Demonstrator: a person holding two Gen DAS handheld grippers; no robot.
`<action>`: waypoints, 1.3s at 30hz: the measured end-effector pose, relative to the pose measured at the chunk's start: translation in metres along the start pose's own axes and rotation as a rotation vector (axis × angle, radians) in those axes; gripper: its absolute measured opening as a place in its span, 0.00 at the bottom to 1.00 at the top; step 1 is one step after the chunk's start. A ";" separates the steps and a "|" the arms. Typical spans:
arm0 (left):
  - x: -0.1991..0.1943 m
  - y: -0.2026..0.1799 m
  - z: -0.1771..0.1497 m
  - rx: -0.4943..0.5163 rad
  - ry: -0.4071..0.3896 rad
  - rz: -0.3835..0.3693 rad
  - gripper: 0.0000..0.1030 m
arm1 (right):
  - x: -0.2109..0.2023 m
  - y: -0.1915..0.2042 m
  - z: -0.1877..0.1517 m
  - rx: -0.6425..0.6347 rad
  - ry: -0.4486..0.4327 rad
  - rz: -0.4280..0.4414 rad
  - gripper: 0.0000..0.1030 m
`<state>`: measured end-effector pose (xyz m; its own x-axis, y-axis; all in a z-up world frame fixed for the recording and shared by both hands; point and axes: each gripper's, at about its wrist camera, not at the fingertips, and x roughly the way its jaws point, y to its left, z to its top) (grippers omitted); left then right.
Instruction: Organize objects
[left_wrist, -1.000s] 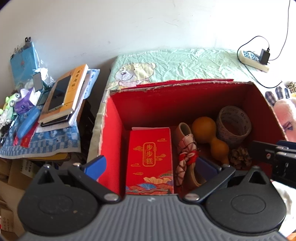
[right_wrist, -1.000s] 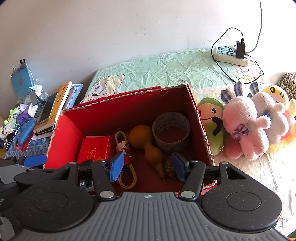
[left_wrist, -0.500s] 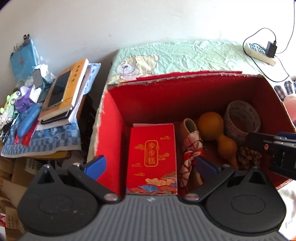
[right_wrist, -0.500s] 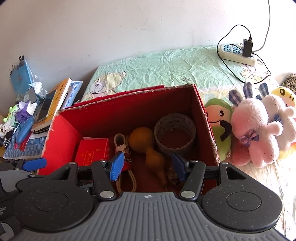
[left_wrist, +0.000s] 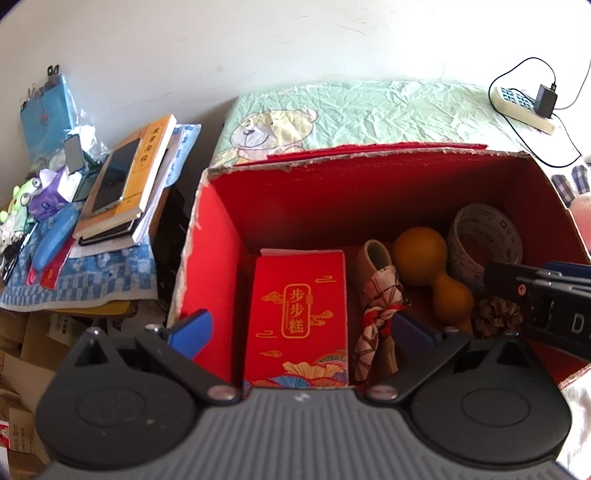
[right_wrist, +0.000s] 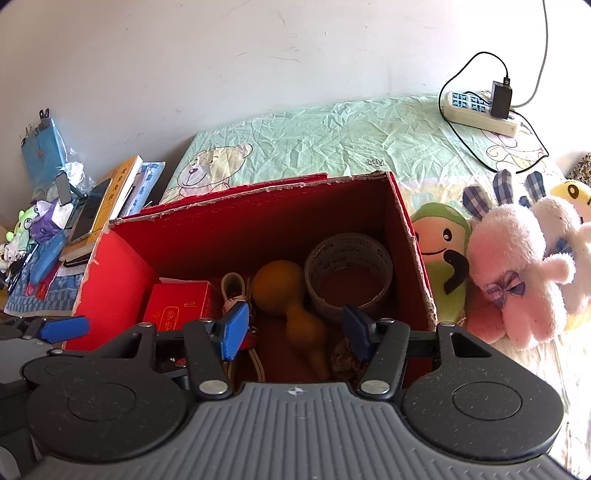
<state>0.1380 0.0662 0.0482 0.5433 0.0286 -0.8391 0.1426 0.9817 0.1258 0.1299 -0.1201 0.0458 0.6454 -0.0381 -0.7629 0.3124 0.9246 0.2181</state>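
An open red cardboard box (left_wrist: 218, 236) (right_wrist: 118, 266) stands on the bed. Inside lie a red gift packet with gold characters (left_wrist: 299, 314) (right_wrist: 181, 308), a patterned cloth bundle with a looped strap (left_wrist: 378, 299) (right_wrist: 232, 288), an orange gourd (left_wrist: 432, 266) (right_wrist: 291, 299), a tape roll (left_wrist: 484, 240) (right_wrist: 349, 273) and a pine cone (left_wrist: 496, 317) (right_wrist: 345, 358). My left gripper (left_wrist: 299, 328) hangs open above the packet, straddling the box's left wall. My right gripper (right_wrist: 291, 328) is open over the gourd, nothing between its fingers.
Plush toys (right_wrist: 517, 266) lie against the box's right side. A power strip with a charger (right_wrist: 480, 110) (left_wrist: 524, 107) sits on the green bear sheet (right_wrist: 332, 144). A cluttered side table with books and a phone (left_wrist: 125, 181) (right_wrist: 99, 206) stands left.
Both grippers have dropped lower and closer over the box, so its contents look larger. The left view has shifted slightly left. Nothing was grasped or moved.
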 end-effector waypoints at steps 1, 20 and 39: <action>-0.001 0.000 -0.001 0.003 -0.003 -0.003 0.99 | 0.000 -0.001 -0.001 0.004 -0.003 -0.002 0.58; 0.005 -0.007 0.003 0.021 -0.022 -0.030 0.99 | 0.009 -0.006 -0.001 -0.006 -0.013 -0.007 0.58; 0.016 -0.011 0.003 0.028 0.014 -0.077 0.99 | 0.016 -0.007 0.000 -0.012 0.003 -0.022 0.58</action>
<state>0.1475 0.0553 0.0347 0.5186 -0.0439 -0.8539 0.2066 0.9755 0.0753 0.1382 -0.1269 0.0319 0.6361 -0.0575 -0.7694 0.3186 0.9278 0.1940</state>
